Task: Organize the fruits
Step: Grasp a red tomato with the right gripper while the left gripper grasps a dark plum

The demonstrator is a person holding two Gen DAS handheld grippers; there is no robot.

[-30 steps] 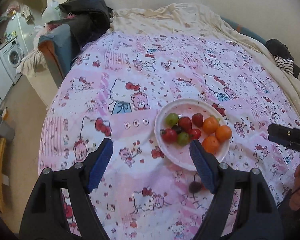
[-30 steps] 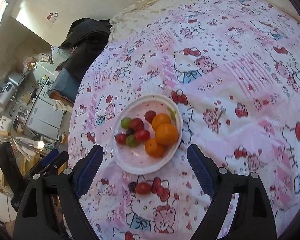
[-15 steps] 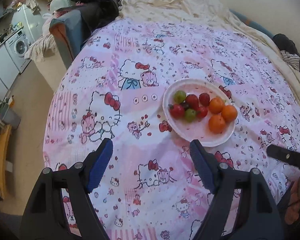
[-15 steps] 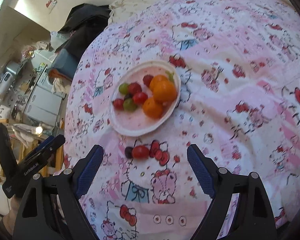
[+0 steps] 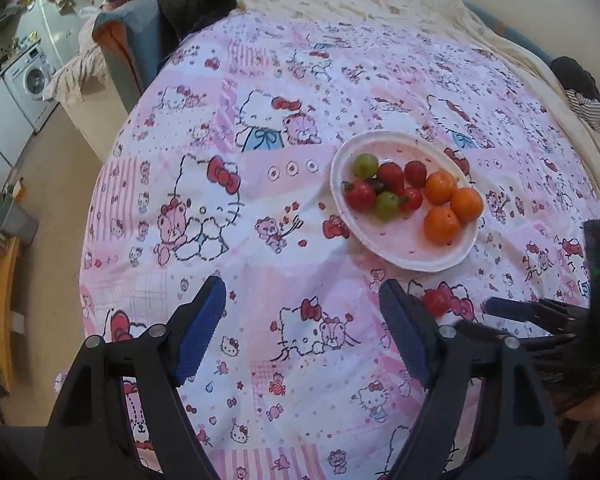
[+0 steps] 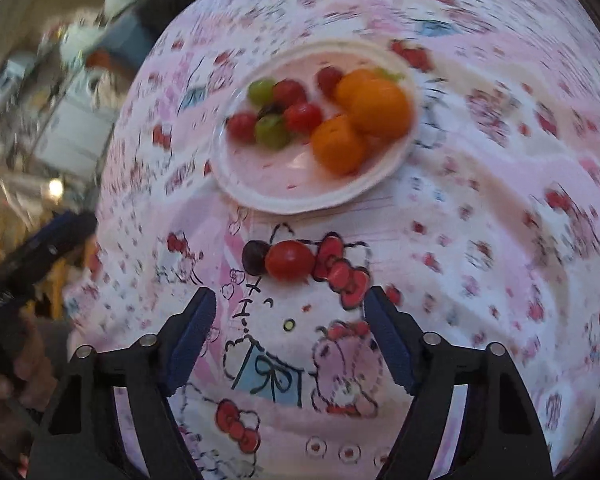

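Observation:
A white plate [image 5: 384, 248] [image 6: 260, 184] on the pink cartoon-print bedspread holds three oranges [image 5: 466, 204], red tomatoes [image 5: 359, 196], green grapes [image 5: 365, 165] and a dark grape. A loose red cherry tomato [image 6: 290, 260] and a dark grape [image 6: 254, 257] lie on the spread just in front of the plate. My right gripper [image 6: 290, 328] is open, low, close behind these two. My left gripper [image 5: 302, 332] is open and empty, back from the plate on its left. The loose tomato [image 5: 438, 301] peeks beside its right finger.
The bed edge drops off at the left toward a floor with a washing machine [image 5: 32, 80] and a chair with dark clothes [image 5: 172, 4]. A cream blanket [image 5: 360, 0] lies at the far side. The right gripper's body [image 5: 540, 316] shows at the left view's right edge.
My right gripper has dropped down and forward toward the loose tomato and grape; its view is blurred by motion. My left gripper has drawn back and leftward from the plate.

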